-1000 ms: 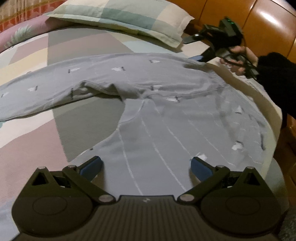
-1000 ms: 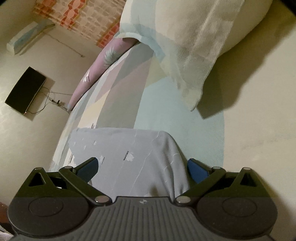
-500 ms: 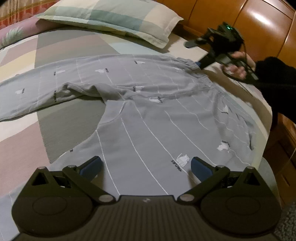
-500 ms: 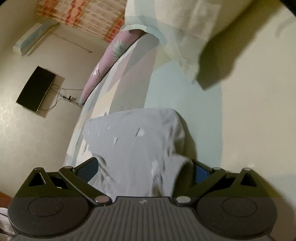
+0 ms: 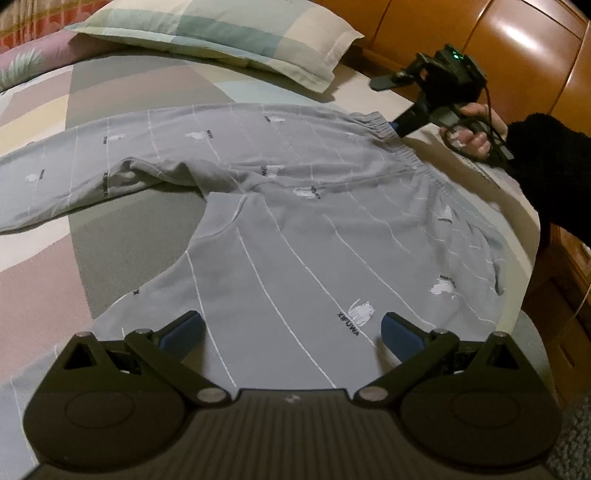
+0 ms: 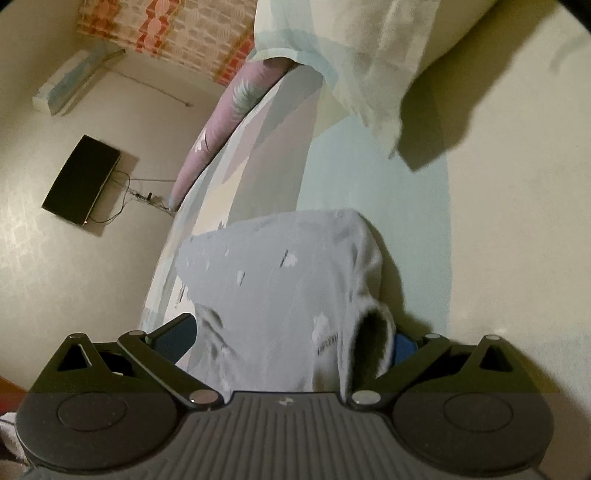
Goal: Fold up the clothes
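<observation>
Grey patterned trousers [image 5: 295, 221] lie spread on the bed, waistband to the right, one leg stretching left, the other running toward me. My left gripper [image 5: 291, 332] is open, its blue pads hovering over the near leg's fabric. In the left wrist view a hand holds my right gripper [image 5: 397, 127] at the far waistband corner. The right wrist view shows that gripper [image 6: 291, 338] open, with the waistband corner of the trousers [image 6: 288, 288] bunched between its wide-apart fingers and draped over the right pad.
A checked pillow [image 5: 221, 33] lies at the head of the patchwork bedsheet [image 5: 92, 206]. Wooden panels [image 5: 517, 48] stand behind the right bed edge. A dark wall screen [image 6: 81, 179] and an air conditioner [image 6: 74, 85] are on the far wall.
The trousers have been drawn flatter and smoother across the bed. The waistband corner has moved deeper between the right gripper's fingers and now bunches over its right pad.
</observation>
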